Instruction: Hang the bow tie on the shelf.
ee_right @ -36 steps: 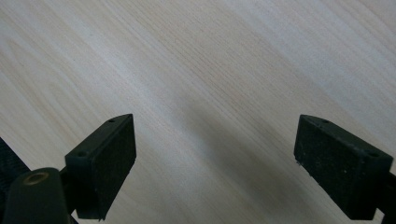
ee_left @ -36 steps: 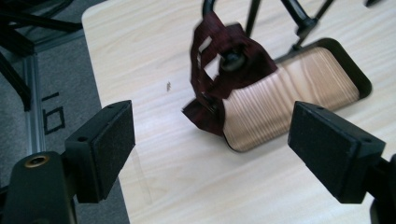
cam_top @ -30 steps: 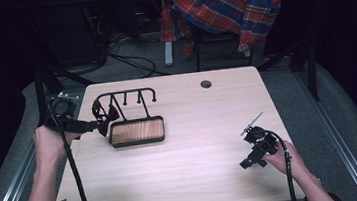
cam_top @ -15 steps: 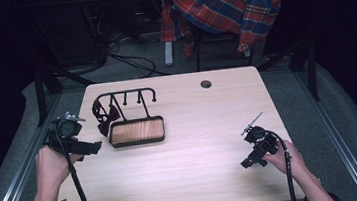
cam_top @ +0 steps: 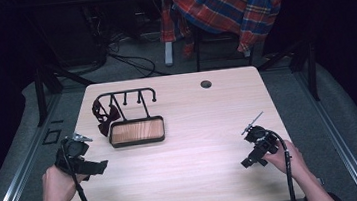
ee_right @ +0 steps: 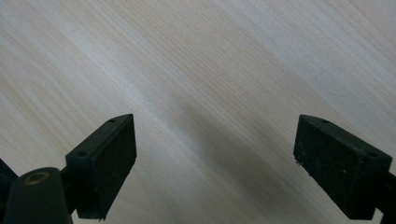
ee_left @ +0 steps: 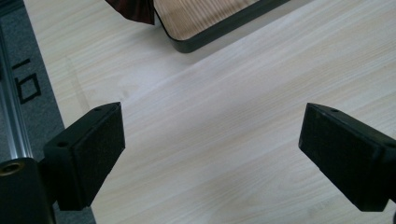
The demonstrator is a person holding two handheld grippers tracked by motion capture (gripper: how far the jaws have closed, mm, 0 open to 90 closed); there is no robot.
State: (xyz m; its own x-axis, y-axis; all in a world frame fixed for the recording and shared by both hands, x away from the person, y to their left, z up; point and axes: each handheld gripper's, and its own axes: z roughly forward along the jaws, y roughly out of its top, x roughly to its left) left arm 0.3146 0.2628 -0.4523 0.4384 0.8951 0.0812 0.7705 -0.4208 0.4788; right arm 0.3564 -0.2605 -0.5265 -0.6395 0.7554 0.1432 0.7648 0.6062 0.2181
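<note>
Now the left tool (cam_top: 98, 167) and the right tool (cam_top: 246, 163) both sit jaws apart, empty, over the table (cam_top: 194, 129).

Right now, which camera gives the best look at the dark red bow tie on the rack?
The high view: the bow tie shows whole, hanging at the left end of the black rack. The left gripper view catches a dark red corner of it at the top edge. The right gripper view looks at bare tabletop.

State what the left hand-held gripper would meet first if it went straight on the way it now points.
Probably the bare table: the open left hand-held gripper looks down at the wood, with the tray farther ahead.
</note>
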